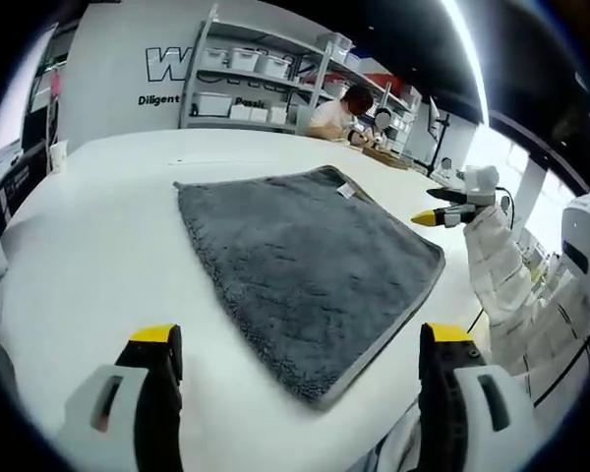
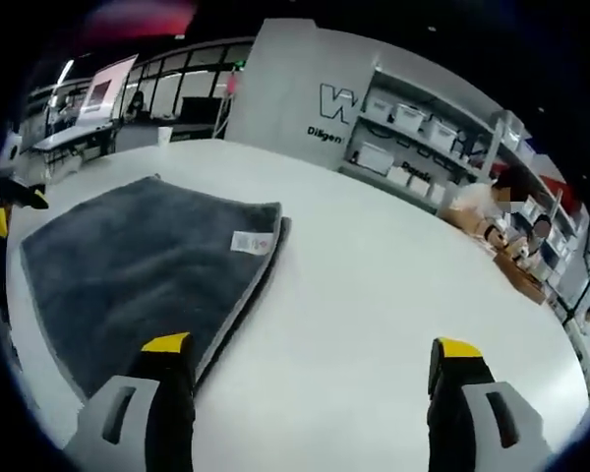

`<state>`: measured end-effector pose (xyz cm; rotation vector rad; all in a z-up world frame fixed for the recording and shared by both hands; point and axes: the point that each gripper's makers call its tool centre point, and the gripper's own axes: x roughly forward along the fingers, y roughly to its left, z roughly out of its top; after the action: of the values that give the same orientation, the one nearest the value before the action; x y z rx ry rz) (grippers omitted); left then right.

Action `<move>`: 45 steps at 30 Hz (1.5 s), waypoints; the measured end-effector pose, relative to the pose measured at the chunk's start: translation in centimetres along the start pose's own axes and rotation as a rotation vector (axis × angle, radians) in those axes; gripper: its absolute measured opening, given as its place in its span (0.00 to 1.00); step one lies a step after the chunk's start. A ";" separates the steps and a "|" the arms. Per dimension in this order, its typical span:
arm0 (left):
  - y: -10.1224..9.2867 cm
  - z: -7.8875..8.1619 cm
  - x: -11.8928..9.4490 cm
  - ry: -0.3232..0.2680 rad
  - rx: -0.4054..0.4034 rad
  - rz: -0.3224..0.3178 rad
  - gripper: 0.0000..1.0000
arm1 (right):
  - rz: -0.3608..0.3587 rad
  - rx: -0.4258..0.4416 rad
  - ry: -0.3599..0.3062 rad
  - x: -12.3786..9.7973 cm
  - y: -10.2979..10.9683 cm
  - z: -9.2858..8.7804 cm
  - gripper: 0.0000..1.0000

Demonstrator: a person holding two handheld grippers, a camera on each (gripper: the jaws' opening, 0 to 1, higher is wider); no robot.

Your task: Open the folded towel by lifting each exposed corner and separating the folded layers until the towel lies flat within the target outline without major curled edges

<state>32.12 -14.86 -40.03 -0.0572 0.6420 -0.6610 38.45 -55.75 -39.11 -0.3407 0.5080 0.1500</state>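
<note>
One grey towel (image 1: 305,280) is lying folded on the white table (image 1: 98,236), its layered edge and a single white care label (image 2: 250,241) showing in the right gripper view; the print on that label is too small to read. Two grippers are in play. The left gripper (image 1: 300,349) is hovering above the near edge of the table with its yellow-tipped jaws standing wide apart and holding nothing, the towel lying just ahead between them. The right gripper (image 2: 310,359) is likewise hanging over bare tabletop with its jaws spread and empty, the towel's folded edge running just beside its left jaw. In the left gripper view the right gripper is also showing at the right, beyond the towel's far corner, held by a white-sleeved arm (image 1: 501,270).

One shelving rack (image 1: 275,84) is standing against the far wall, carrying several white bins. Large letters on the wall are beginning with "W", and smaller writing beneath is starting "Diligen"; the rest is cut off. One person (image 1: 336,110) is sitting at the table's far side.
</note>
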 end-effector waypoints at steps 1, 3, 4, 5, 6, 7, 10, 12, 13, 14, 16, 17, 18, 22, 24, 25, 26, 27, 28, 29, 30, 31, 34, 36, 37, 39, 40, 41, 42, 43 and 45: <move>-0.1 0.0 0.0 0.000 0.001 -0.001 0.99 | 0.000 0.000 0.001 -0.2 0.0 -0.2 0.97; -0.4 0.0 0.3 0.003 0.004 -0.008 0.99 | 0.006 -0.001 0.009 -1.1 0.1 -1.1 0.95; -0.6 0.1 0.4 0.005 0.008 -0.013 0.99 | 0.014 -0.004 0.013 -1.5 0.3 -1.5 0.95; -0.6 0.1 0.5 0.006 0.009 -0.014 0.99 | 0.016 -0.005 0.015 -1.6 0.3 -1.7 0.96; -0.9 0.1 0.6 0.005 0.012 -0.018 0.99 | 0.024 -0.008 0.024 -2.0 0.5 -2.2 0.96; -1.0 0.2 0.7 0.004 0.014 -0.021 0.99 | 0.027 -0.011 0.029 -2.4 0.6 -2.6 0.96; -1.3 0.3 0.8 0.003 0.018 -0.025 0.99 | 0.044 -0.016 0.041 -3.0 1.0 -3.6 0.96; -1.5 0.2 0.8 0.004 0.019 -0.029 0.99 | 0.058 -0.012 0.046 -3.5 1.3 -4.2 0.96; -1.6 0.2 0.9 0.006 0.019 -0.030 0.99 | 0.076 0.001 0.045 -4.0 1.6 -4.7 0.96; -1.6 0.1 0.9 0.009 0.020 -0.030 0.99 | 0.081 0.006 0.044 -4.1 1.7 -4.9 0.96; -1.7 0.1 1.1 0.015 0.022 -0.028 0.99 | 0.086 0.012 0.042 -4.5 1.8 -5.1 0.94; -1.9 0.1 1.1 0.015 0.023 -0.028 0.99 | 0.087 0.015 0.041 -4.7 1.8 -5.2 0.94; -2.0 0.1 1.1 0.014 0.024 -0.030 0.99 | 0.087 0.016 0.042 -4.8 1.9 -5.3 0.94; -2.7 0.2 1.3 0.013 0.031 -0.039 0.99 | 0.092 0.003 0.050 -5.0 1.9 -5.5 0.94; -2.8 0.2 1.3 0.013 0.033 -0.040 0.99 | 0.098 -0.005 0.049 -4.9 2.0 -5.3 0.94; -2.9 0.2 1.4 0.009 0.030 -0.041 0.99 | 0.104 -0.010 0.046 -4.8 2.0 -5.2 0.94; -3.0 0.2 1.4 0.008 0.029 -0.041 0.99 | 0.107 -0.012 0.048 -4.7 2.0 -5.1 0.94; -3.1 0.1 1.3 0.007 0.028 -0.041 0.99 | 0.110 -0.017 0.050 -4.7 2.0 -5.1 0.94; -3.1 0.0 1.3 0.007 0.028 -0.040 0.99 | 0.112 -0.023 0.052 -4.6 2.0 -5.1 0.94; -3.2 -0.1 1.3 0.007 0.026 -0.038 0.99 | 0.117 -0.033 0.059 -4.6 2.1 -5.1 0.94; -3.2 -0.1 1.2 0.006 0.023 -0.037 0.99 | 0.121 -0.044 0.063 -4.5 2.0 -5.0 0.94; -3.2 -0.2 1.2 0.005 0.020 -0.035 0.99 | 0.126 -0.055 0.067 -4.4 1.9 -4.9 0.94; -3.2 -0.2 1.1 0.003 0.017 -0.031 0.99 | 0.134 -0.079 0.063 -4.0 1.4 -4.1 0.91; -2.9 -0.4 1.0 0.002 0.009 -0.015 0.99 | 0.147 -0.106 0.052 -3.7 1.1 -3.1 0.91; -2.9 -0.4 1.0 0.000 0.006 -0.013 0.99 | 0.152 -0.119 0.033 -3.4 0.9 -2.3 0.91; -2.9 -0.5 1.0 -0.003 0.000 -0.011 0.99 | 0.157 -0.126 0.024 -3.2 0.6 -1.6 0.89; -2.9 -0.5 1.0 -0.005 -0.003 -0.010 0.99 | 0.158 -0.133 0.018 -2.9 0.4 -1.2 0.88; -2.9 -0.6 1.0 -0.005 -0.003 -0.008 0.99 | 0.157 -0.146 0.009 -2.5 -0.1 -0.5 0.87; -2.9 -0.6 1.0 -0.005 -0.003 -0.006 0.99 | 0.156 -0.152 0.006 -2.4 -0.3 -0.2 0.85; -2.9 -0.6 0.9 -0.005 -0.003 0.000 0.99 | 0.153 -0.182 -0.009 -1.6 -1.0 1.0 0.84; -2.8 -0.5 0.8 -0.013 -0.009 0.008 0.99 | 0.154 -0.194 -0.024 -0.8 -1.6 2.2 0.82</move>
<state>30.78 -17.43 -40.16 -0.0668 0.6320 -0.6494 39.07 -56.51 -36.47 -0.4888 0.4966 0.3538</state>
